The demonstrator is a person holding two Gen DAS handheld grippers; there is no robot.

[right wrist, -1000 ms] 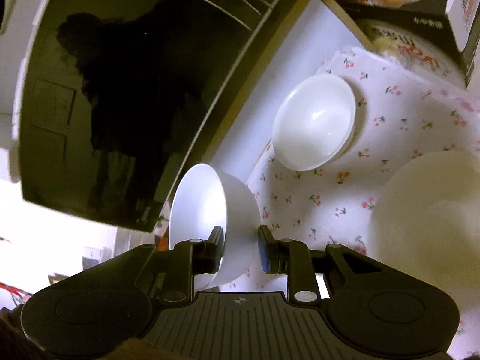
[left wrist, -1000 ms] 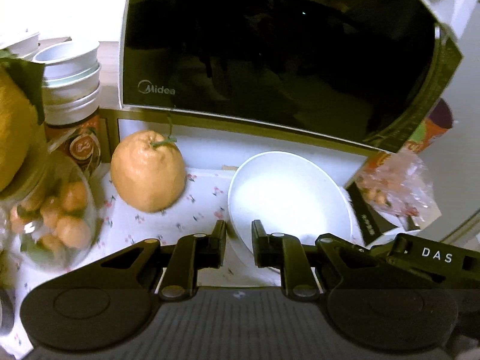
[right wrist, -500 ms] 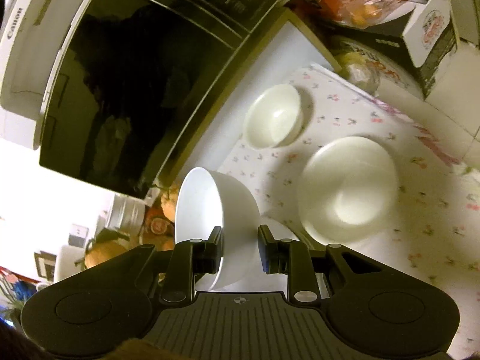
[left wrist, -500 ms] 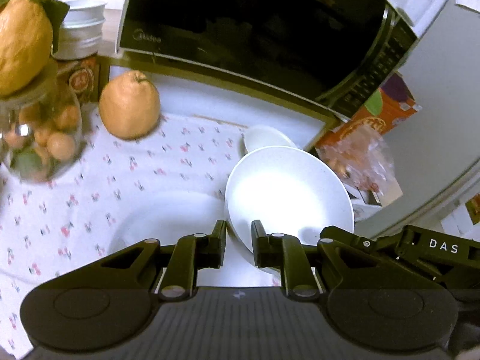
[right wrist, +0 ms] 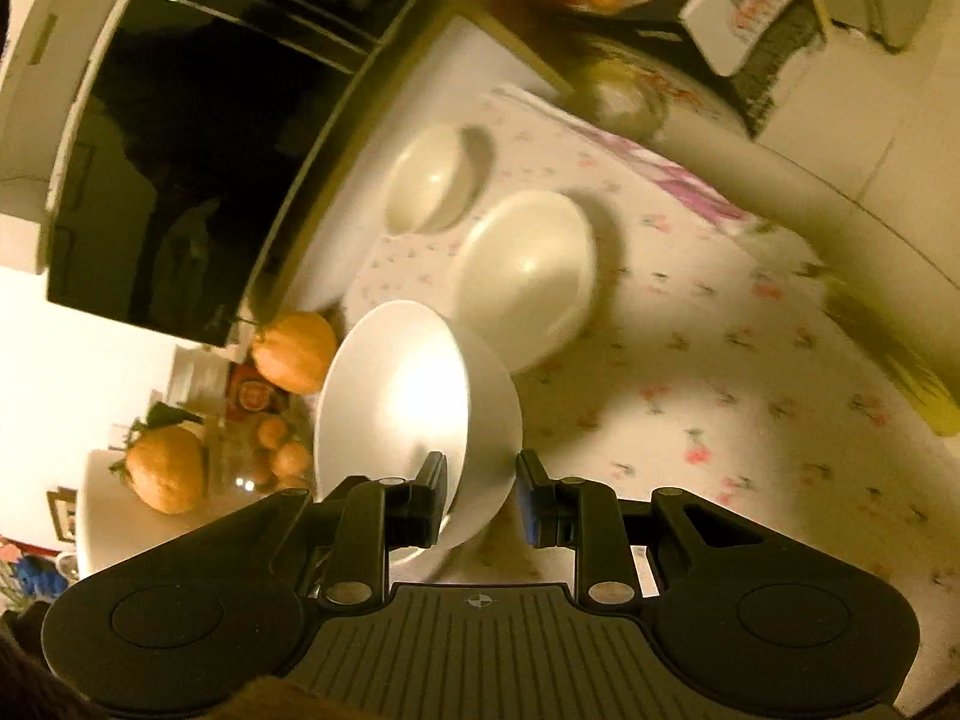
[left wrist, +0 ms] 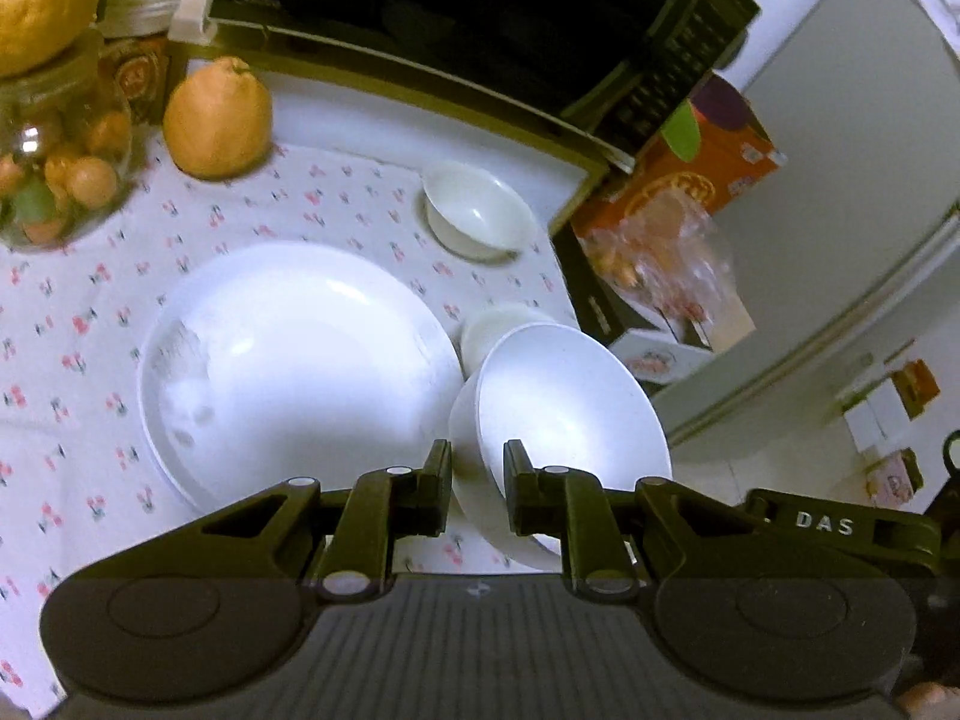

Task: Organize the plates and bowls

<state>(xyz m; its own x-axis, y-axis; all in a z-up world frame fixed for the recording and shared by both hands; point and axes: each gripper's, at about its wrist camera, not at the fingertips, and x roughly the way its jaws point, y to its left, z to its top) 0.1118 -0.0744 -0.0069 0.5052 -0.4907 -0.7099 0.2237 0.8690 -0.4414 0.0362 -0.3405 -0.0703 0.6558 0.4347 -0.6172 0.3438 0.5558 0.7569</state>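
A: The left gripper is nearly closed on the rim of a white bowl, beside the big plate on the flowered cloth.

B: The right gripper also pinches a bowl by its wall, tilted. Only this view shows the yellow thing at the cloth edge; it is blurred, maybe a brush.

A: Only mine shows the orange box beside the microwave. The small bowl stands near it.
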